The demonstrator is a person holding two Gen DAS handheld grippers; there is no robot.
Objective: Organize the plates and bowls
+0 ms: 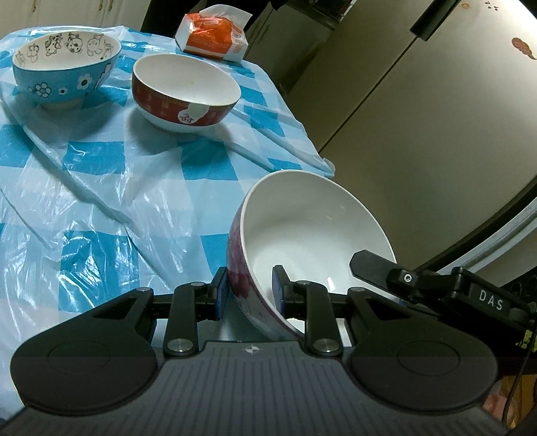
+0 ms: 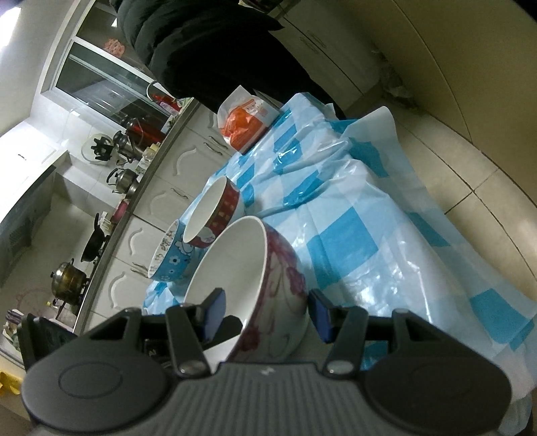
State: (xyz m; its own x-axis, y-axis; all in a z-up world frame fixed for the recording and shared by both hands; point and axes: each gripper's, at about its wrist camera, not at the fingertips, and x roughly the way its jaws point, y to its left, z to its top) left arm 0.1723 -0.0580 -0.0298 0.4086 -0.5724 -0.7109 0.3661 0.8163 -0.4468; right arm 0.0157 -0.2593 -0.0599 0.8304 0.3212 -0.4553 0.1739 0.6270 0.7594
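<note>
Three bowls, one tissue pack [image 1: 214,32] | our left gripper [image 1: 250,291] pinches tilted floral bowl [image 1: 312,231] wall, one pad each side | our right gripper [image 2: 268,313] gapes astride it, grip unclear | red bowl [image 1: 186,92], blue bowl [image 1: 65,65] at 11 o'clock on checked cloth [image 1: 100,174]

Left tool [image 1: 251,291]: fingers set a moderate gap apart, clamped across the wall of the floral bowl [image 1: 312,234], one blue pad [image 1: 222,295] on the outer face, the other inside. Bowl held tilted. Right tool [image 2: 266,313]: fingers spread wide, straddling the same bowl's rim; left pad [image 2: 214,313] inside, right pad [image 2: 320,315] just beside the outer wall, contact not clear.
</note>
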